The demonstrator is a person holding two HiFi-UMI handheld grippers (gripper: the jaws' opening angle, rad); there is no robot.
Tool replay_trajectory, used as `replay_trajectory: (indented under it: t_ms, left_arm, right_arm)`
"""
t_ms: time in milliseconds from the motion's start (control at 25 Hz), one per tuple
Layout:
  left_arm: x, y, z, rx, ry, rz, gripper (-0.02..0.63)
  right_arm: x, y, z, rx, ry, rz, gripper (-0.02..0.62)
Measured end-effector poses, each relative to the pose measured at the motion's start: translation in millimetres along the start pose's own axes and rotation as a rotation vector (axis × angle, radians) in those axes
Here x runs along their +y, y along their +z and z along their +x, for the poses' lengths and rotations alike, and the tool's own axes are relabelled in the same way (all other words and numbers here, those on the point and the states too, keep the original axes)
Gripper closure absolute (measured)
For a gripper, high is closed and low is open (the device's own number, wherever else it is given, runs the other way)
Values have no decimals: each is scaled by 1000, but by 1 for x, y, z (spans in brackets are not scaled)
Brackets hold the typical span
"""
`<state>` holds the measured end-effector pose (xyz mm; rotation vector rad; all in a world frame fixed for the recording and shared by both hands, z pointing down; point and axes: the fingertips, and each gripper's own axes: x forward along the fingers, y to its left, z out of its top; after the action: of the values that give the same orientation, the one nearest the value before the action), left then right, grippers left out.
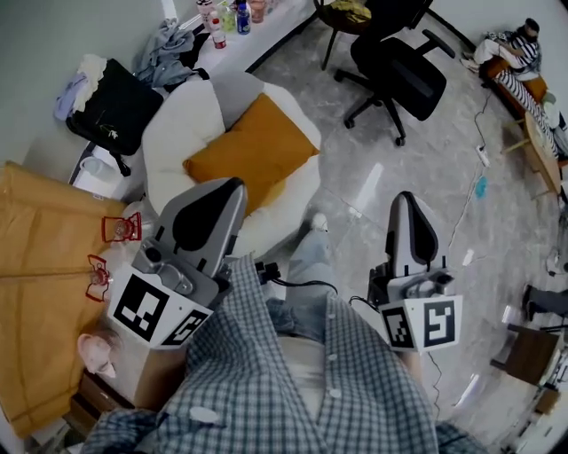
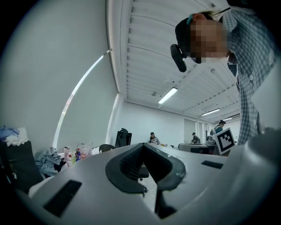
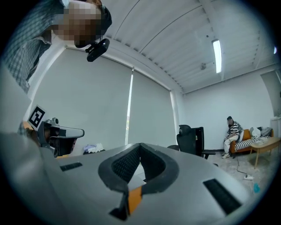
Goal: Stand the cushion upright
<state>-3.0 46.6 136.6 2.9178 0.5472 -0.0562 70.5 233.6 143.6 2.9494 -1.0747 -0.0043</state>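
Observation:
An orange cushion (image 1: 251, 149) lies flat and tilted on a round white seat (image 1: 182, 124) in the head view. My left gripper (image 1: 232, 188) is held level in front of the seat, its tip just short of the cushion's near edge, jaws shut and empty. My right gripper (image 1: 405, 199) hovers over the grey floor to the right, well away from the cushion, also shut and empty. In the left gripper view the jaws (image 2: 145, 148) meet with nothing between them. The right gripper view shows its jaws (image 3: 140, 148) closed too.
A black office chair (image 1: 397, 69) stands beyond the seat. A black bag (image 1: 114, 108) and clothes (image 1: 169, 51) lie at the left wall, bottles (image 1: 227, 16) on a ledge. Orange fabric (image 1: 40, 266) covers the left. A person sits at the top right (image 1: 516, 51).

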Motion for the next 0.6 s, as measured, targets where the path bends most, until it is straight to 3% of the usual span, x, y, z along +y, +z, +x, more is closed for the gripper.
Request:
replay_trajectory:
  t_ms: [280, 520, 600]
  left_arm:
    - [35, -9, 30, 18, 175, -16, 598]
    - [53, -10, 80, -26, 278, -129, 598]
    - [57, -10, 96, -30, 311, -138, 598]
  right_arm:
    - [-15, -18, 69, 26, 162, 28, 589]
    - [-49, -23, 119, 46, 262, -121, 589]
    - [-62, -22, 135, 42, 301, -117, 589]
